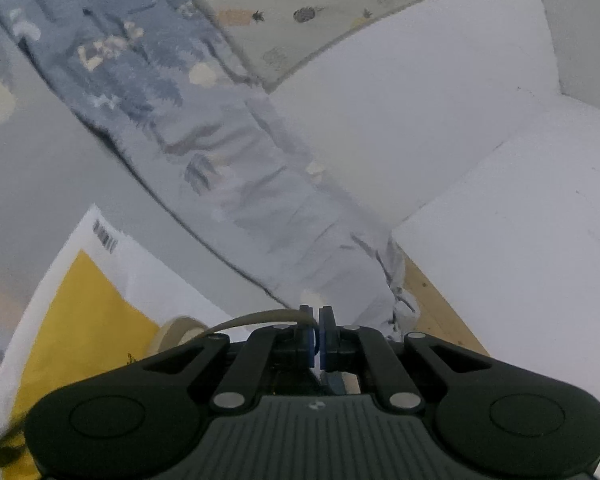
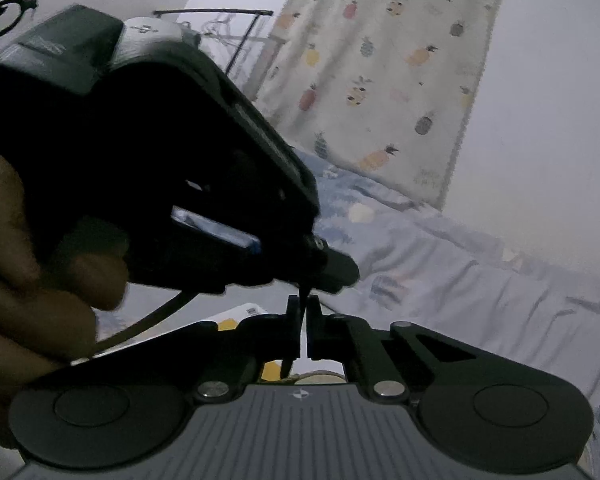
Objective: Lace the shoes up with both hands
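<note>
A bed (image 2: 460, 280) in pale blue sheets and a pineapple curtain (image 2: 384, 92) fill the background, leaving free air ahead of both tools. The step looks like passing the lace across. The left claw (image 1: 318, 334) is pressed together on the beige lace (image 1: 256, 317). The right claw (image 2: 304, 332), pressed together, pinches a dark lace tip (image 2: 303, 292) just below the other tool. The shoe is barely visible beneath. Next comes a gentle pull, without colliding.

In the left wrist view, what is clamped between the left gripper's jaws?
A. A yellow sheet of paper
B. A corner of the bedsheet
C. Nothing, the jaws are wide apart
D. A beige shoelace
D: the beige shoelace arcs in from the left and ends between the shut jaws of the left gripper.
</note>
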The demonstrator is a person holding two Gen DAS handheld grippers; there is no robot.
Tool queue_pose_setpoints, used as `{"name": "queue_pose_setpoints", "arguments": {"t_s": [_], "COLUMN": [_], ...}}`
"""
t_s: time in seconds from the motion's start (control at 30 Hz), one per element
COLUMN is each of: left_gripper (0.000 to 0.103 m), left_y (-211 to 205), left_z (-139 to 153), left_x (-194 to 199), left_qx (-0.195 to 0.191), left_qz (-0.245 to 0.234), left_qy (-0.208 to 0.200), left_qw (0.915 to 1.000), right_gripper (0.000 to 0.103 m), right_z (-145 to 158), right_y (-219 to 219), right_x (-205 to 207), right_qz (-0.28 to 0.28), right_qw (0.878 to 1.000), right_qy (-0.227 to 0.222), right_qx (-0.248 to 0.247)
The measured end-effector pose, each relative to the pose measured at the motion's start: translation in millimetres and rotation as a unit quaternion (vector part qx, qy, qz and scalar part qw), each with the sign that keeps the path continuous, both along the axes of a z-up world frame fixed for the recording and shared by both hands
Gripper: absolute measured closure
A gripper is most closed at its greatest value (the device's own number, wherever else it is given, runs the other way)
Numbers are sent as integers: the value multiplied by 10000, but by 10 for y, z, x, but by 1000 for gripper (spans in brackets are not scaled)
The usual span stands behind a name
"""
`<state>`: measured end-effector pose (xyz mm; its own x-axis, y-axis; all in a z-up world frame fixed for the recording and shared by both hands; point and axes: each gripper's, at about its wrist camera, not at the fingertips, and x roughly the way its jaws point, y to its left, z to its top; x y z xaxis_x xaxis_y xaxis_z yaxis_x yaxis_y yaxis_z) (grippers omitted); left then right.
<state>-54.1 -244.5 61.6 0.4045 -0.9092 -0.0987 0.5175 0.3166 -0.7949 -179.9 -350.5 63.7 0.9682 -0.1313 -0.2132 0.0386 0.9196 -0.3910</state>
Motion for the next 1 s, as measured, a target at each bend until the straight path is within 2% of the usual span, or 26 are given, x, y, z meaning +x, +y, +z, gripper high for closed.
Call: {"name": "queue_pose_setpoints", "arguments": {"t_s": [0.07, 0.2, 0.37, 0.43, 0.47, 0.5, 0.53, 0.57, 0.63, 0.7, 0.8, 0.87, 0.93, 1.0], "left_gripper": [103, 103, 103, 103, 103, 103, 103, 103, 103, 103, 103, 103, 103, 103], "left_y": [77, 345, 474, 480, 494, 514, 546, 589, 656, 639, 513, 400, 277, 174], "left_z": [54, 117, 119, 118, 117, 117, 114, 106, 98, 103, 138, 154, 183, 190], "left_x": [-23, -48, -37, -40, -40, -41, -40, -41, -32, -4, -15, -20, -51, -68], "left_qx": [-116, -502, -362, -210, -156, -113, -97, -123, -156, -95, 136, 309, 594, 694], "left_qz": [205, 1014, 1606, 1796, 1915, 2067, 2216, 2330, 2480, 2344, 2011, 1632, 1409, 988], "left_qy": [-133, -296, -205, -160, -126, -104, -76, -34, 47, 85, -72, -147, -345, -420], "left_qw": [9996, 9931, 9861, 9834, 9813, 9783, 9751, 9724, 9686, 9721, 9794, 9860, 9876, 9918], "right_gripper": [102, 103, 102, 97, 88, 73, 67, 63, 63, 63, 63, 63, 63, 63], "right_z": [-13, -41, -57, -33, -22, -13, 2, 18, 30, 61, 103, 148, 165, 175], "right_y": [-26, -136, -225, -210, -204, -200, -197, -188, -153, -125, -72, -40, -19, -21], "right_x": [31, 110, 199, 206, 196, 163, 135, 116, 91, 58, 13, -18, -28, -23], "right_qz": [-71, -293, -476, -363, -293, -198, -84, 60, 270, 485, 653, 697, 695, 675], "right_qw": [10000, 9988, 9960, 9960, 9962, 9967, 9971, 9971, 9964, 9955, 9950, 9950, 9954, 9956], "right_qy": [56, 340, 653, 700, 706, 681, 659, 655, 714, 697, 603, 533, 488, 440], "right_qx": [18, 202, 379, 418, 423, 400, 382, 377, 374, 426, 453, 468, 454, 475]}}
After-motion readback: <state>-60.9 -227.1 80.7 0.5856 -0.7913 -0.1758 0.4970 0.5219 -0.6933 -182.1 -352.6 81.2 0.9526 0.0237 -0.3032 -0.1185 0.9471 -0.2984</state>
